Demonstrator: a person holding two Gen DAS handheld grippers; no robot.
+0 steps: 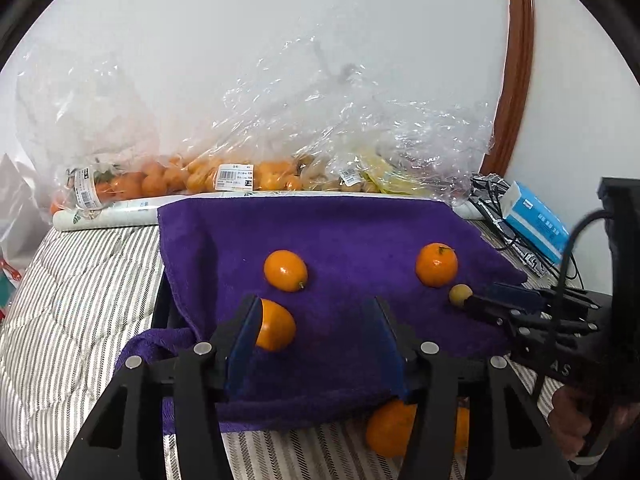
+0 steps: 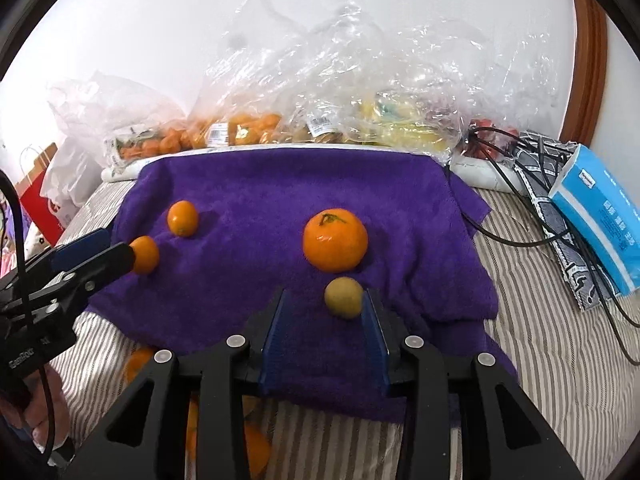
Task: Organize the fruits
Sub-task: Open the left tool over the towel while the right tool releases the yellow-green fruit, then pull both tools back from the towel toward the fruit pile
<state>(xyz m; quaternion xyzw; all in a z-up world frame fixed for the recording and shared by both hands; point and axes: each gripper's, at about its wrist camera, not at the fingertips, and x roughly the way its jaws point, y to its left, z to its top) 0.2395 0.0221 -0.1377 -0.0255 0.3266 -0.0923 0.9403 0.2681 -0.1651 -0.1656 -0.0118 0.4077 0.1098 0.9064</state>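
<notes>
Left gripper: jaws parted, gripping nothing; left pad touched 1 orange fruit.
Right gripper: jaws partly parted; small yellow fruit beside right pad, ungripped.

Left wrist view: looks forward and downward along its own jaws, close over the left part of the purple terry towel, facing the white wall. Right wrist view: same heading, close over the towel's right part.

Shared ground: the towel, the striped bed cover, the clear plastic bags of fruit along the wall, the blue tissue pack. Each view catches the other gripper at its edge.
</notes>
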